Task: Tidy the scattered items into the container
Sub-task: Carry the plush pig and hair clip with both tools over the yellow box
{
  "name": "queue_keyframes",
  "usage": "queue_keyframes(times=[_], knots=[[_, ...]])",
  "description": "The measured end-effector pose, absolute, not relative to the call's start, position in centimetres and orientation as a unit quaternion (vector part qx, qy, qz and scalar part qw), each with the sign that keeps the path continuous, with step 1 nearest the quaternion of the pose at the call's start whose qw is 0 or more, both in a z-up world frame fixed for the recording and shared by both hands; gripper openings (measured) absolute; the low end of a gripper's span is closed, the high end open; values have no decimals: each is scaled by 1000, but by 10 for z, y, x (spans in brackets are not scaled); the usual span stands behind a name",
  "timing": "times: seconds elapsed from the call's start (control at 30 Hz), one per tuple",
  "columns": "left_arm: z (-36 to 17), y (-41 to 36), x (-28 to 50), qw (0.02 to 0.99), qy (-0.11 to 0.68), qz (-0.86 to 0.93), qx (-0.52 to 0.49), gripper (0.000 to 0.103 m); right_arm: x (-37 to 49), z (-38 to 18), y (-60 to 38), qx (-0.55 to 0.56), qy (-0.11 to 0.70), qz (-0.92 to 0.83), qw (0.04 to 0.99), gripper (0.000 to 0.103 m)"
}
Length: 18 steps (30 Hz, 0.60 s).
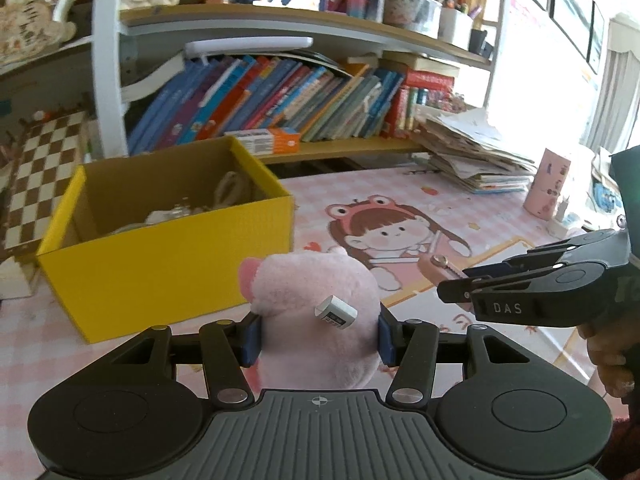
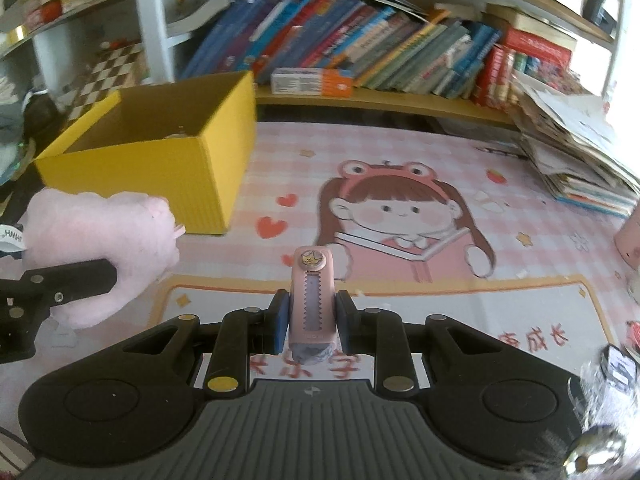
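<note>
My left gripper [image 1: 318,336] is shut on a pink plush toy [image 1: 316,320] with a white tag, held above the desk just in front of the yellow cardboard box [image 1: 168,268]. The box is open on top and holds several pale items. My right gripper [image 2: 310,322] is shut on a small pink retractable eraser [image 2: 311,300] with a crown button at its tip. In the left wrist view the right gripper [image 1: 456,290] comes in from the right with the pink eraser [image 1: 440,266] sticking out. The right wrist view shows the plush toy [image 2: 100,232] at left, beside the yellow box [image 2: 160,168].
A pink desk mat [image 2: 400,216] with a cartoon girl covers the desk. Behind it a shelf of leaning books [image 1: 280,96] runs across. A messy paper stack [image 1: 472,152] and a pink cup [image 1: 548,188] stand at right. A checkered board [image 1: 40,168] lies left of the box.
</note>
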<state>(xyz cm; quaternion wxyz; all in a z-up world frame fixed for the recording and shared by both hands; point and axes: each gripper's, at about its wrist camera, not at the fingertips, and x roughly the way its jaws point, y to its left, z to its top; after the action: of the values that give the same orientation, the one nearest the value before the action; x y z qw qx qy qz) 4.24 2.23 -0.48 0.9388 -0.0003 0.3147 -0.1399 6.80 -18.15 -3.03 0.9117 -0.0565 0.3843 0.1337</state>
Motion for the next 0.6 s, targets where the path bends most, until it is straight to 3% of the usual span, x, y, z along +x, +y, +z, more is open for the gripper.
queue_keyframes(times=[0.6], knots=[[-7, 81, 29, 946, 310, -88, -29, 53, 67, -26, -116, -104, 377, 192, 900, 23]])
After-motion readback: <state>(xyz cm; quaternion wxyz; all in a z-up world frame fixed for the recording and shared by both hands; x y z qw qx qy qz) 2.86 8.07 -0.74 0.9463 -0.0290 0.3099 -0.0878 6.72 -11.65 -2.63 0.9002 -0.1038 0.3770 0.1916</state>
